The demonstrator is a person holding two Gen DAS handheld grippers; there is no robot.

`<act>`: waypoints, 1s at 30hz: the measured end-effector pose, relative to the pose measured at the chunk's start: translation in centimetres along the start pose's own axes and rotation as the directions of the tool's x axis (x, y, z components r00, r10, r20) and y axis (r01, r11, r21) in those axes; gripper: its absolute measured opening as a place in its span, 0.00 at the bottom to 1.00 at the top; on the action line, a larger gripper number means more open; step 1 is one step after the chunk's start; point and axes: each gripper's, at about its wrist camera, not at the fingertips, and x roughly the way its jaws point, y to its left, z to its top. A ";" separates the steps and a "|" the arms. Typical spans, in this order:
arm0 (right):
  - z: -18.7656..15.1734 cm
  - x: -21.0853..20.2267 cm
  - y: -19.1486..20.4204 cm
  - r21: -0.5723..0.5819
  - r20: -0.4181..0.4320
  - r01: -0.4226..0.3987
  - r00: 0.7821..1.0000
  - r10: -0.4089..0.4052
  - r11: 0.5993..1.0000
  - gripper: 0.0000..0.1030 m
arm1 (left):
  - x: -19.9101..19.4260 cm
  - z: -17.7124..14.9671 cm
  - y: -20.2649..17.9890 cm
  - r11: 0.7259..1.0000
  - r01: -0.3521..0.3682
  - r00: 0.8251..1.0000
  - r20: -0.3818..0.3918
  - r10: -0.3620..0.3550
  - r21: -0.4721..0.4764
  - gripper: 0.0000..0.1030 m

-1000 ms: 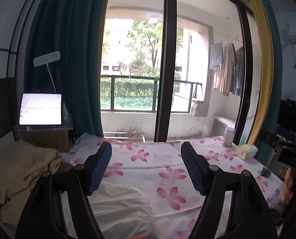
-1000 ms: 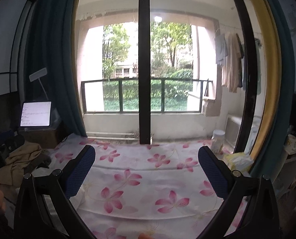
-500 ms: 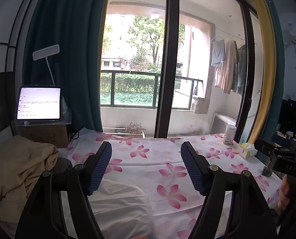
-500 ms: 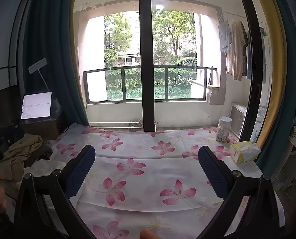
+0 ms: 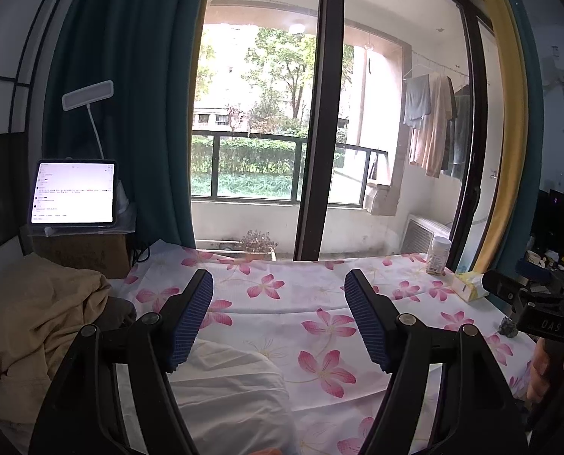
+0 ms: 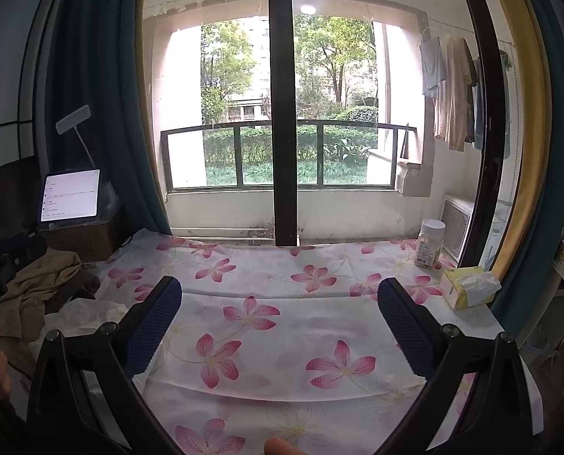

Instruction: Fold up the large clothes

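Note:
A white garment [image 5: 225, 386] lies bunched on the flowered sheet [image 5: 312, 303], just under and ahead of my left gripper [image 5: 278, 303], which hovers open with nothing between its blue pads. A tan garment [image 5: 27, 318] is heaped at the left edge. In the right wrist view the white garment [image 6: 80, 314] and the tan garment [image 6: 39, 280] lie at the left. My right gripper [image 6: 280, 314] stands open above the bare flowered sheet [image 6: 282, 326], holding nothing.
A lit tablet [image 5: 73, 193] stands on a box at the back left. A jar [image 6: 428, 242] and a yellow tissue box [image 6: 467, 286] sit at the sheet's far right corner. Glass balcony doors and dark curtains close off the far side. A hand [image 5: 547, 364] grips the other tool.
Both views have tipped slightly downward, so more of the flowered sheet shows. Both grippers stay open and empty. The garments have not moved.

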 end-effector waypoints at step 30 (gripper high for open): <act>-0.8 1.1 -0.5 0.026 -0.021 -0.018 1.000 0.018 0.999 0.99 | 0.7 -0.1 -0.2 1.000 0.005 1.000 -0.007 -0.005 0.011 0.73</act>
